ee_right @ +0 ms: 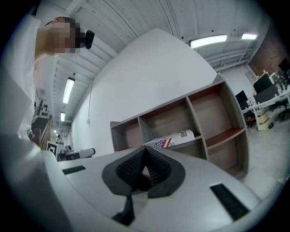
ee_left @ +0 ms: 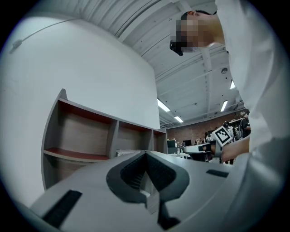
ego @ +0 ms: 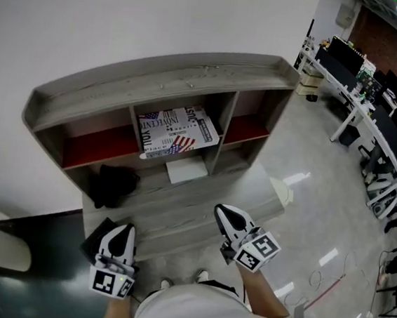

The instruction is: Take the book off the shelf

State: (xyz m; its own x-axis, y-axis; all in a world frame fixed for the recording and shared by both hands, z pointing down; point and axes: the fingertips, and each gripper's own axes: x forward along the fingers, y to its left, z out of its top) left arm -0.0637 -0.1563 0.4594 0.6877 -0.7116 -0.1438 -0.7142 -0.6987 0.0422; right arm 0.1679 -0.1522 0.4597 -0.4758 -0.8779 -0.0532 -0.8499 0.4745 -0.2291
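Head view: grey shelf unit (ego: 166, 79) against a white wall, open floor (ego: 307, 201) to its right, office desks (ego: 372, 116) far right. Book (ego: 176, 133) lies flat in the upper middle compartment, flag-print cover up, long axis across the shelf's width, slightly skewed. White sheet (ego: 187, 169) on the board below it; black bundle (ego: 114, 185) lower left, can't tell what it is. Left gripper (ego: 123, 231) and right gripper (ego: 225, 214) both low, well apart from the book, pointing at the unit.

Left gripper view: jaws together, nothing between. Unit's compartments at left, the book hard to make out behind the jaws.

Right gripper view: jaws closed on nothing. Book in the middle compartment, just above the jaw tips in frame, spine side unclear.
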